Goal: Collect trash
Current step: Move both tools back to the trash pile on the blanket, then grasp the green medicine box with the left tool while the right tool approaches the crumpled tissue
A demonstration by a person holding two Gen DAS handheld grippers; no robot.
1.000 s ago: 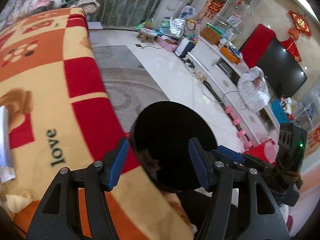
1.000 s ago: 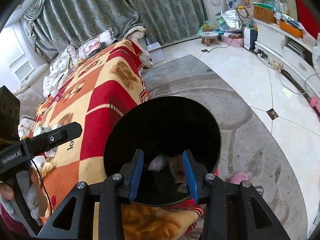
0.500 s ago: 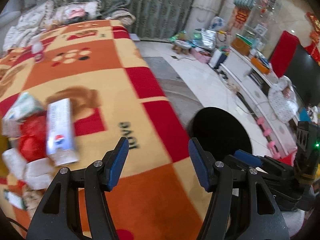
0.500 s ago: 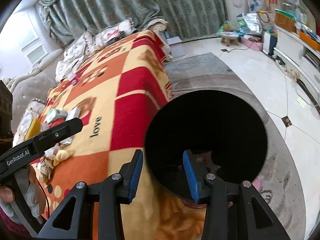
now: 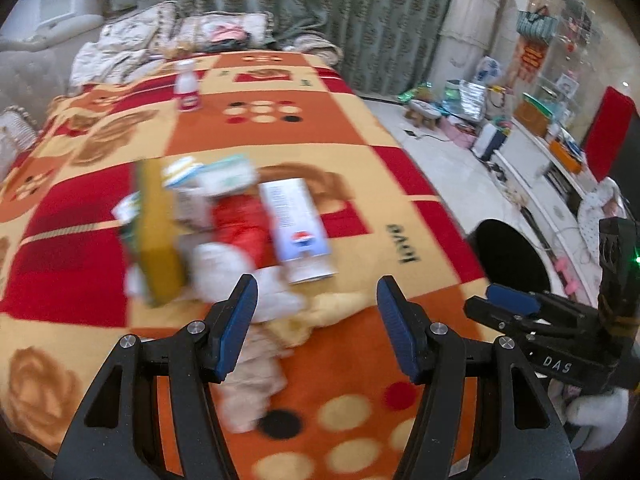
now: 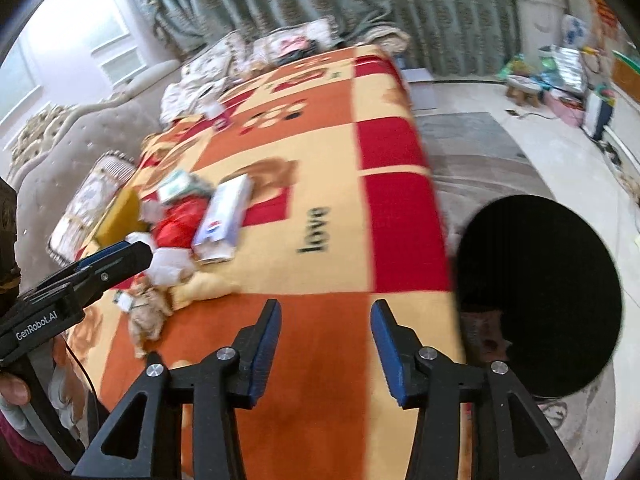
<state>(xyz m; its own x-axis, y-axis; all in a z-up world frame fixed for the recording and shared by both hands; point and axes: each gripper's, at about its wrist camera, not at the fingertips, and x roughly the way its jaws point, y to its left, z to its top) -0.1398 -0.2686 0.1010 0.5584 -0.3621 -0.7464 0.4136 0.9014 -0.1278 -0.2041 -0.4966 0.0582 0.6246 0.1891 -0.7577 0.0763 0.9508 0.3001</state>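
A heap of trash lies on the patterned blanket (image 5: 360,364): a white-and-blue carton (image 5: 296,226) (image 6: 224,220), a red wrapper (image 5: 240,228) (image 6: 180,222), a yellow box (image 5: 158,236), crumpled tissues (image 5: 224,264) and a tan wad (image 6: 148,314). My left gripper (image 5: 314,322) hovers open just in front of the heap, nothing between its fingers. My right gripper (image 6: 324,346) hangs over bare blanket, its jaws opening and empty. The black bin (image 6: 536,296) (image 5: 508,256) stands on the floor beside the bed, at the right.
A small white-and-red bottle (image 5: 187,92) stands farther back on the blanket. Pillows and bedding (image 5: 180,36) are piled at the far end. The rug and tiled floor (image 6: 540,152) lie to the right, with a cluttered TV bench (image 5: 540,152) beyond.
Both grippers have swung left from over the black bin to above the blanket. The trash heap has come into view ahead of the left gripper. The right jaws have widened.
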